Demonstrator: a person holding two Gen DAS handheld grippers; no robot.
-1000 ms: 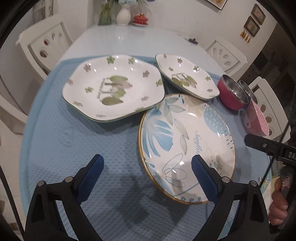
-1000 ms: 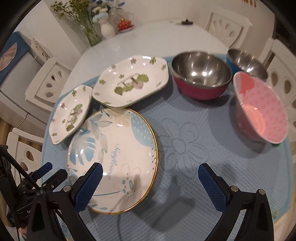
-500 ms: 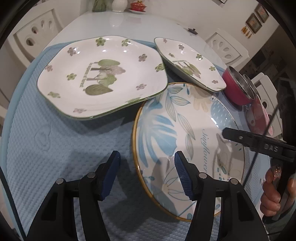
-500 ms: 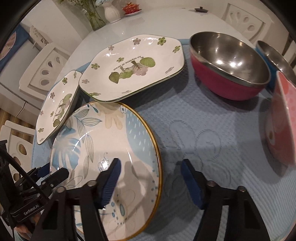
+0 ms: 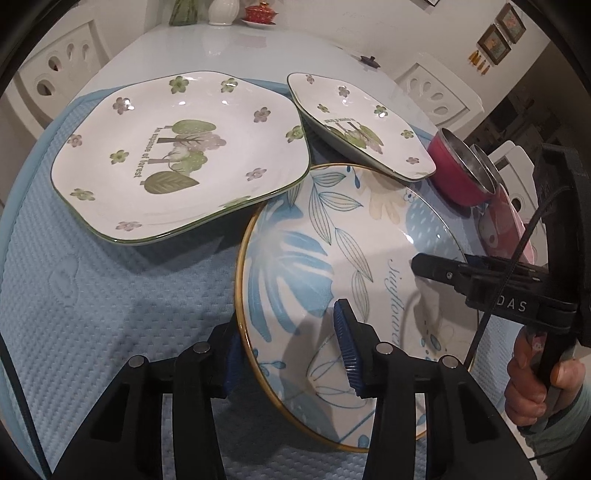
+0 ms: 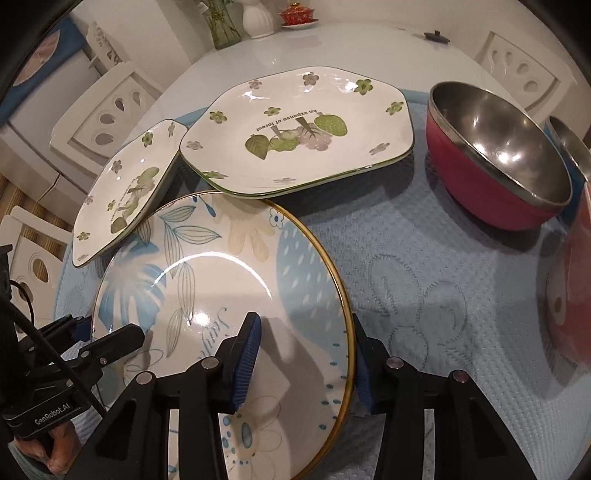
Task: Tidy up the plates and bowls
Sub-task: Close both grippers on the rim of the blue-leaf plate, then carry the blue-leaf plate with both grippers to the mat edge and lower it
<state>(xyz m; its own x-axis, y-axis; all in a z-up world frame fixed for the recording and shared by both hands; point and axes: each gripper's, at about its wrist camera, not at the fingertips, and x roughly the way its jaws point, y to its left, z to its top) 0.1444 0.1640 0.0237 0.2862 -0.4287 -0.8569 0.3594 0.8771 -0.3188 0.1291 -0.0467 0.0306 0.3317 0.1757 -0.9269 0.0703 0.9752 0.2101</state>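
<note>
A round blue-leaf plate point(image 5: 332, 251) with a gold rim lies on the blue mat; it also shows in the right wrist view point(image 6: 221, 295). My left gripper point(image 5: 291, 350) straddles its left rim, jaws closed onto the edge. My right gripper point(image 6: 306, 365) straddles the opposite rim, jaws closed on it too. A large white flower plate point(image 5: 177, 162) point(image 6: 295, 129) and a smaller matching one point(image 5: 358, 125) point(image 6: 125, 192) sit behind, their edges overlapping the round plate. A red steel-lined bowl point(image 6: 498, 162) stands to the right.
A pink bowl point(image 6: 569, 295) lies tilted at the right edge, a second steel bowl point(image 6: 569, 147) behind the red one. White chairs point(image 6: 107, 110) ring the table. A vase point(image 6: 256, 18) and a red lidded cup point(image 6: 295, 14) stand at the table's far end.
Both grippers moved in from open and apart to closed on opposite rims of the round blue-leaf plate.
</note>
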